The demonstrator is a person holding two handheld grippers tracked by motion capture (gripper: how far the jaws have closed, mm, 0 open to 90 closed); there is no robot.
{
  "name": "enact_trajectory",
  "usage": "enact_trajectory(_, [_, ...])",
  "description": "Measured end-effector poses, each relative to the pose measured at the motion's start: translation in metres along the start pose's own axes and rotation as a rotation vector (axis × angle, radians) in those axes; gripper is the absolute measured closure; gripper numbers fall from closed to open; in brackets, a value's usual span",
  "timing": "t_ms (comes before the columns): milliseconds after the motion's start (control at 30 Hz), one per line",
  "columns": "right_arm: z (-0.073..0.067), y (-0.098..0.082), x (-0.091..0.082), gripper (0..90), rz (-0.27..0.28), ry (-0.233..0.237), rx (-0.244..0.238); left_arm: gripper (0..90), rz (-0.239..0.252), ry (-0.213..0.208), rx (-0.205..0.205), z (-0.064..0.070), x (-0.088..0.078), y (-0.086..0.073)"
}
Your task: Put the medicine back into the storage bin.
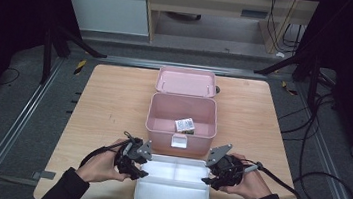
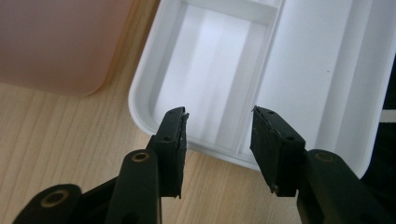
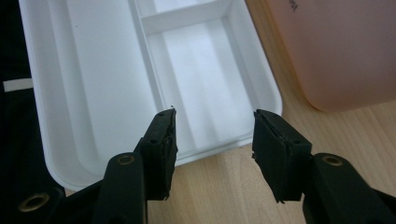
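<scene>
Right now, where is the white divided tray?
In the high view the white tray lies at the table's near edge, just in front of the open pink box, with the left gripper and right gripper at its short ends.

The right gripper [image 3: 214, 135], with its two black jaws parted and nothing pressed between their pads, hovers at the short end rim of a white plastic divided tray [image 3: 112, 93] lying on a light wooden table [image 3: 224, 186]. The rim sits in the gap between the jaws. A pale pink plastic box [image 3: 336, 46] stands just beside the tray, at upper right.
</scene>
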State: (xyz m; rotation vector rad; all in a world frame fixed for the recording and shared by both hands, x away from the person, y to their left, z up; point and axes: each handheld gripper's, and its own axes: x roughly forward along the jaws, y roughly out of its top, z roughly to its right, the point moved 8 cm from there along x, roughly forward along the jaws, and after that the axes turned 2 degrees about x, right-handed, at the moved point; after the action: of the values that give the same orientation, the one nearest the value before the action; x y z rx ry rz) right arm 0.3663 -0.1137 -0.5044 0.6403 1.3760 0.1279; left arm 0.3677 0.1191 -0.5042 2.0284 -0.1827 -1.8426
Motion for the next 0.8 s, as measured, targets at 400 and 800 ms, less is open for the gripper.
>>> enact_trajectory(400, [-0.013,-0.005,0.021,59.6,-0.064,0.059,-0.058,61.4,-0.072,-0.026,0.056,0.008,0.024,-0.002])
enact_trajectory(800, [-0.019,-0.007,0.038,75.0,-0.122,0.109,-0.08,69.3,-0.119,-0.052,0.102,0.012,0.035,-0.004])
